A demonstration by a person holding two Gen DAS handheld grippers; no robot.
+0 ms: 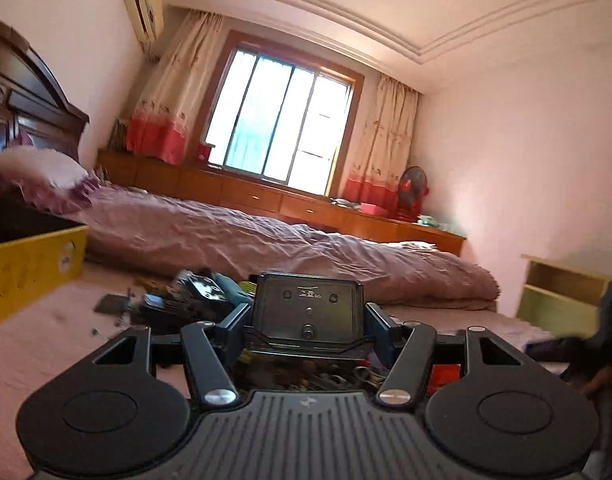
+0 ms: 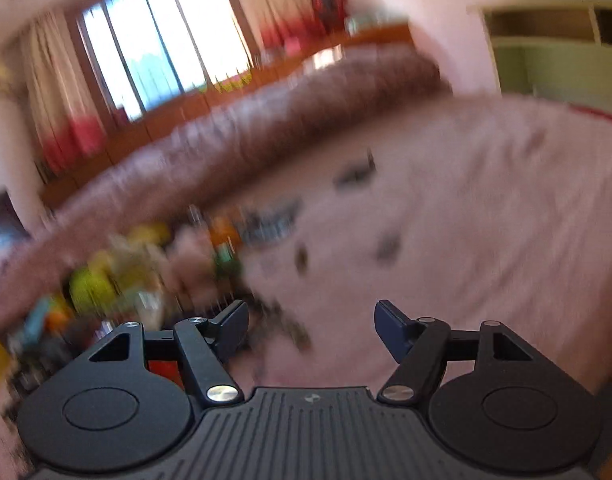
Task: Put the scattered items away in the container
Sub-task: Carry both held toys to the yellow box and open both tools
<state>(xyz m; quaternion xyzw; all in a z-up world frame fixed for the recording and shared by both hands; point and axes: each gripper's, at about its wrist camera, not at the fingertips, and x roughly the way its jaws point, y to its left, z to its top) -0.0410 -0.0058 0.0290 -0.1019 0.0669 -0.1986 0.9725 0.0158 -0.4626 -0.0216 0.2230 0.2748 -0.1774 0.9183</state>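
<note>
- Centre of the left wrist view: the left gripper (image 1: pixel 308 322) clamps a flat black box (image 1: pixel 308 308) between its two fingers, the moulded face with screw bosses turned toward the lens.
- Left edge of the same view: the yellow container (image 1: pixel 29 264) sits on the pink bedspread (image 1: pixel 45 340), its dark mouth open at the top, well apart from the held box.
- Just behind the box, left of centre: a heap of dark scattered items (image 1: pixel 185 300) lies on the bedspread, with a flat grey piece at the heap's left edge.
- Across the middle: a rumpled mauve quilt (image 1: pixel 265 240) runs beneath the bright window (image 1: pixel 281 128), which is flanked by cream-and-red curtains; a red fan (image 1: pixel 413 192) stands on the wooden ledge at right.
- Lower centre of the right wrist view: the right gripper (image 2: pixel 312 330) has its fingers spread wide with nothing between them.
- That view is heavily blurred; a smear of yellow, green and orange clutter (image 2: pixel 145 272) fills the left, and a few small dark pieces (image 2: pixel 386 246) dot the pink bedspread at centre, too smeared to identify.
</note>
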